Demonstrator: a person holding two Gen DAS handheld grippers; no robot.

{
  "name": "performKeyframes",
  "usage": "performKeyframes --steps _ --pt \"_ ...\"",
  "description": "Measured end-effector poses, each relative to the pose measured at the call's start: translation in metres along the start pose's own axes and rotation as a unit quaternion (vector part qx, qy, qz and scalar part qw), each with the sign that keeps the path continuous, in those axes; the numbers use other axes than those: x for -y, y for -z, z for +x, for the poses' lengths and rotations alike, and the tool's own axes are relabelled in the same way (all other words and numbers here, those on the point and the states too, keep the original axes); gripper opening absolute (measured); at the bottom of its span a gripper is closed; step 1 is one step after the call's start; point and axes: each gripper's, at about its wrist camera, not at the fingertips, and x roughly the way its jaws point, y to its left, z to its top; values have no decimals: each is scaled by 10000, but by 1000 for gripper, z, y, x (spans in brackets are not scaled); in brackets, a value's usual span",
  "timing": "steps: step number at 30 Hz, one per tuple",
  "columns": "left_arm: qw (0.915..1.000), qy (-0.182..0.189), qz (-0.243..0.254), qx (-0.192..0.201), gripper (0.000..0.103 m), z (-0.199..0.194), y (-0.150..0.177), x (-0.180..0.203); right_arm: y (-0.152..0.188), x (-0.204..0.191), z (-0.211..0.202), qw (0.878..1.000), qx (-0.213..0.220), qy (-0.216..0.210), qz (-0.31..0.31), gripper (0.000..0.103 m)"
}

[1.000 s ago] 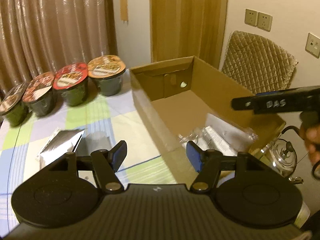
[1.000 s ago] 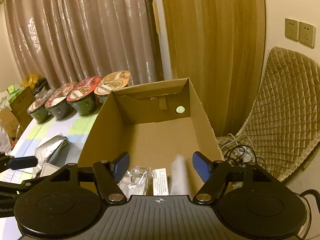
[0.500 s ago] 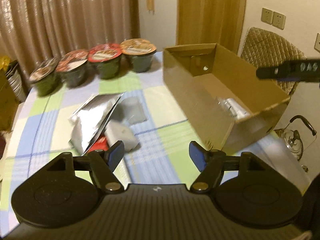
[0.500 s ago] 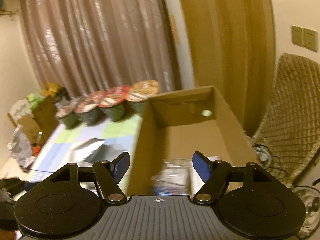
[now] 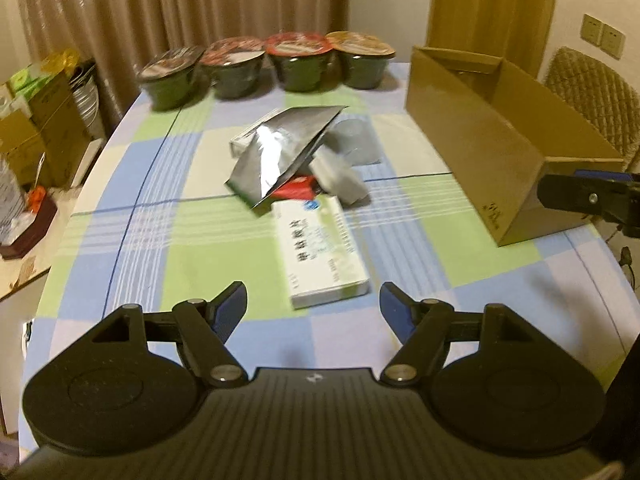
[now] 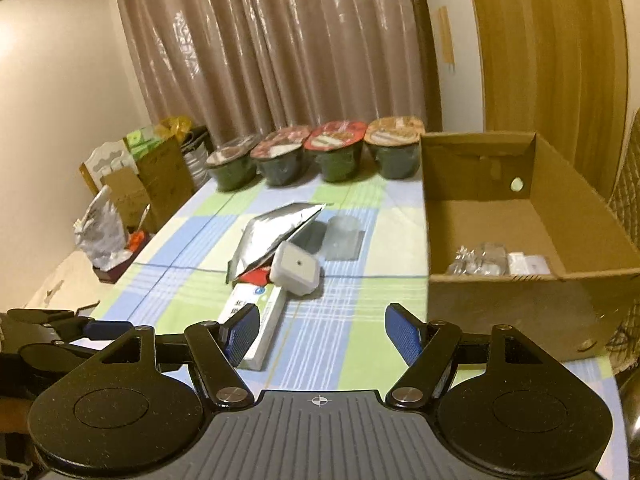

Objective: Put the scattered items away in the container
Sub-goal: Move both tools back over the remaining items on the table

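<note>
On the checked tablecloth (image 5: 120,216), the left gripper (image 5: 313,306) is hovering with jaws spread and empty, lining up on the white medicine box (image 5: 320,252) just ahead. Best approach: straddling its narrow sides and lifting clear of the foil pouch (image 5: 276,156) overlapping the far end. The right gripper (image 6: 322,330) is hanging open too, holding nothing. A second ago both were over the cardboard box (image 6: 520,300); now they are pulling back to the pile.

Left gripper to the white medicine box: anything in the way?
Nothing visible. The left gripper is open with the white medicine box directly ahead on bare tablecloth; only the box's far end is tucked under the foil pouch.
</note>
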Motion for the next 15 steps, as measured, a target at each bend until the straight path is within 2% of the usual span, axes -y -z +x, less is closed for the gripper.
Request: performKeyframes --steps 3,9,15 --pt "10000 -18 -65 -27 72 4 3 -6 2 0 10 10000 -77 40 26 75" --pt "9999 -22 -66 -115 85 23 6 -4 10 -2 21 9999 -149 19 -2 75" --pt "9998 -53 132 -153 87 58 0 6 5 4 40 9998 -180 -14 121 75"
